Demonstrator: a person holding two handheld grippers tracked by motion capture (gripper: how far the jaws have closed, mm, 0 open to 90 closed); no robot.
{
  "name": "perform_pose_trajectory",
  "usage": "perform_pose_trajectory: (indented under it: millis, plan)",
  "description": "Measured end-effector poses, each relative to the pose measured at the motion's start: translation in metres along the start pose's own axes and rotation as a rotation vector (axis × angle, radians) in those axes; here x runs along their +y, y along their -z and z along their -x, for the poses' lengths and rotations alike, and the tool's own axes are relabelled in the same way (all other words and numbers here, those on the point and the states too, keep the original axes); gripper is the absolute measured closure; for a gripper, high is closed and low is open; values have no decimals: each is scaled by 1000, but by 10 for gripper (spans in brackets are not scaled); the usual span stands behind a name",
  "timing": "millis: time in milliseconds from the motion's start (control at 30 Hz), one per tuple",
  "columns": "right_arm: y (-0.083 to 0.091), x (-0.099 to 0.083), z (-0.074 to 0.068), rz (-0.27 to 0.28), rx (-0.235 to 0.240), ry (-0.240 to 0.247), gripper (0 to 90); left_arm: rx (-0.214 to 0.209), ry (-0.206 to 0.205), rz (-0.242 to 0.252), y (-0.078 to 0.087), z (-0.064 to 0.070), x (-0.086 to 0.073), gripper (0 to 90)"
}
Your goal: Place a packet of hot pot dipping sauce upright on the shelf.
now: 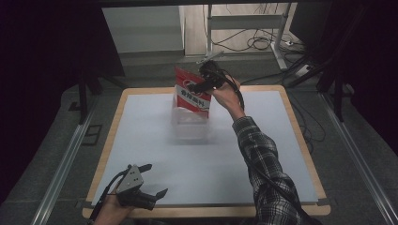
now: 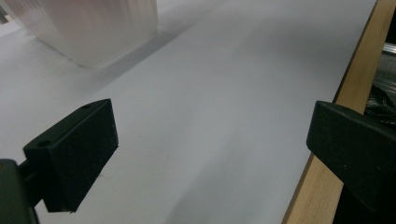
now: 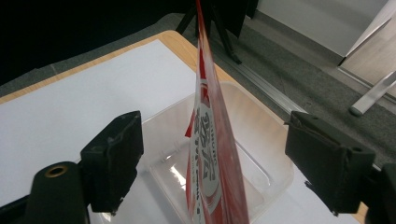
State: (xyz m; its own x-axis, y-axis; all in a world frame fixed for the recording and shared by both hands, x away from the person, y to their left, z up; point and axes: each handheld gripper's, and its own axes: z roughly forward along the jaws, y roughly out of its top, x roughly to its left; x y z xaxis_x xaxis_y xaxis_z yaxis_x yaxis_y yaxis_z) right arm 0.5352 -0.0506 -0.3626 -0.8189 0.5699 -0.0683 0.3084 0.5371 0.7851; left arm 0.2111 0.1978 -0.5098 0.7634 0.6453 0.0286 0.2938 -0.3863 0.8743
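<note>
Red-and-white snack pouch [image 3: 208, 154]: upright in the clear plastic tub [image 3: 261, 163] at the far middle of the white worktop [image 1: 155, 154], between your right gripper [image 3: 212, 161] jaws, which stand wide apart and untouching. Your left gripper [image 1: 152, 180]: near the worktop's near-left edge, jaws spread open, holding nothing, well apart from the tub.

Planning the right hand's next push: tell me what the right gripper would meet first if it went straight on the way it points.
Probably the red snack bag, standing edge-on between the right gripper's open jaws, then the clear plastic container it stands in. Depth is hard to judge.
</note>
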Motion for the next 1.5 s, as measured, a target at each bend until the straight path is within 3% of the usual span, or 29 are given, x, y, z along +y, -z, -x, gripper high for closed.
perform_pose_trajectory:
  millis: [1167,1500]
  plan:
    - [29,-14,1,74,6,-41,9,7,-16,-17,-2,1,0,21]
    - [39,-21,-1,86,-8,-36,0,6,-16,-17,-2,1,0,21]
